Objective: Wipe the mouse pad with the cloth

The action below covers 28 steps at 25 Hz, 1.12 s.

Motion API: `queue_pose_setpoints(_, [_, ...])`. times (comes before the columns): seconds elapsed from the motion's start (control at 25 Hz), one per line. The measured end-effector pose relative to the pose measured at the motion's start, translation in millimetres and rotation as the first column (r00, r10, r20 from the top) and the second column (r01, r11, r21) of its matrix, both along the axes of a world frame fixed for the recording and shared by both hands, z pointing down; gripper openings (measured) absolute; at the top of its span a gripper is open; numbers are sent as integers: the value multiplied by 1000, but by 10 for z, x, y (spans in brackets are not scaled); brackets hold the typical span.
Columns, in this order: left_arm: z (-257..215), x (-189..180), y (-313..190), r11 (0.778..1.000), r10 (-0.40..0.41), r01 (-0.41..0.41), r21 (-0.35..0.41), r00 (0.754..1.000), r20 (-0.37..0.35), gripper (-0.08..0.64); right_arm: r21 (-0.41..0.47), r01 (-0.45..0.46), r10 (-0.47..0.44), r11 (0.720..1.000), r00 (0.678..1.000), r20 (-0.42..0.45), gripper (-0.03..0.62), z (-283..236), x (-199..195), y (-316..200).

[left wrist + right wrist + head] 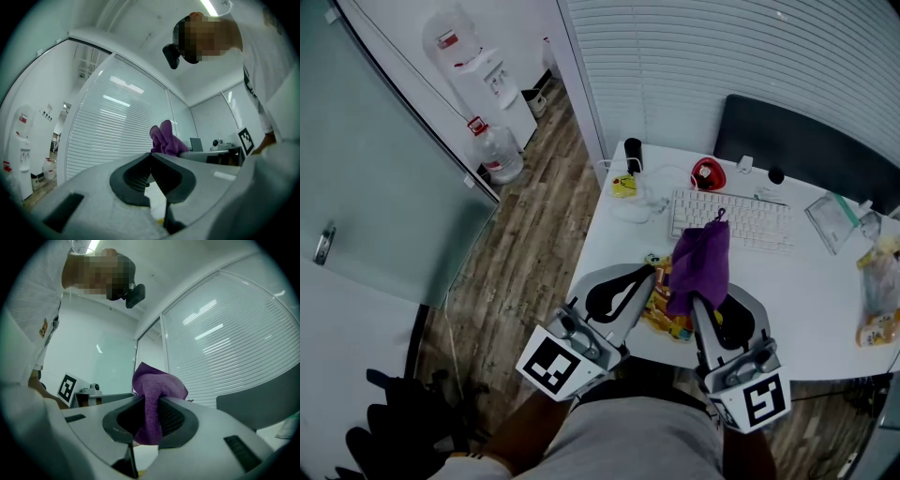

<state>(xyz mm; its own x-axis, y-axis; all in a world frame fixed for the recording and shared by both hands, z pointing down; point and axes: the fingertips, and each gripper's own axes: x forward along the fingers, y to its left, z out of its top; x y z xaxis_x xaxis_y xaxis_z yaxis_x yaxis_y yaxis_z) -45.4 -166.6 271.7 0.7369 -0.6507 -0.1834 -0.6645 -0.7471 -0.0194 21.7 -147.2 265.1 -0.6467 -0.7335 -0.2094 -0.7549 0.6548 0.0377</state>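
**Purple cloth held up in the right gripper, over the worktop**
The right gripper (701, 305) has its fingers (176, 420) clamped on the cloth (701, 262), which bunches above them, just before the keyboard (741, 220). The left gripper (649, 272) has its fingers (133, 176) pressed together, empty. Both hang over the colourful mouse pad (661, 314) at the white worktop (825, 300) front edge.

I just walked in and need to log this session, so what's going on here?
A person stands at a white desk with a gripper in each hand. The right gripper is shut on a purple cloth, which it holds up in the air near the keyboard. The left gripper is beside it, shut and empty. The cloth looks lifted clear of the desk, so no wiping is under way.
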Motion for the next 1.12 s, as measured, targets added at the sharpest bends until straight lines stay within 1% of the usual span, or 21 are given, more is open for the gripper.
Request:
queue_pose_setpoints(0.4, [8, 31, 21, 1000, 9, -9, -1, 1000, -3, 15, 3, -18, 18, 1000, 1000, -6, 69, -7, 31, 9])
queue_pose_setpoints(0.88, [19, 56, -13, 1000, 3, -3, -1, 1000, 4, 15, 5, -12, 12, 1000, 1000, -10, 67, -14, 54, -34])
queue_pose_setpoints(1.12, [27, 43, -20, 1000, -1, 1, -2, 1000, 8, 15, -10, -6, 6, 1000, 1000, -9, 69, 3, 38, -42])
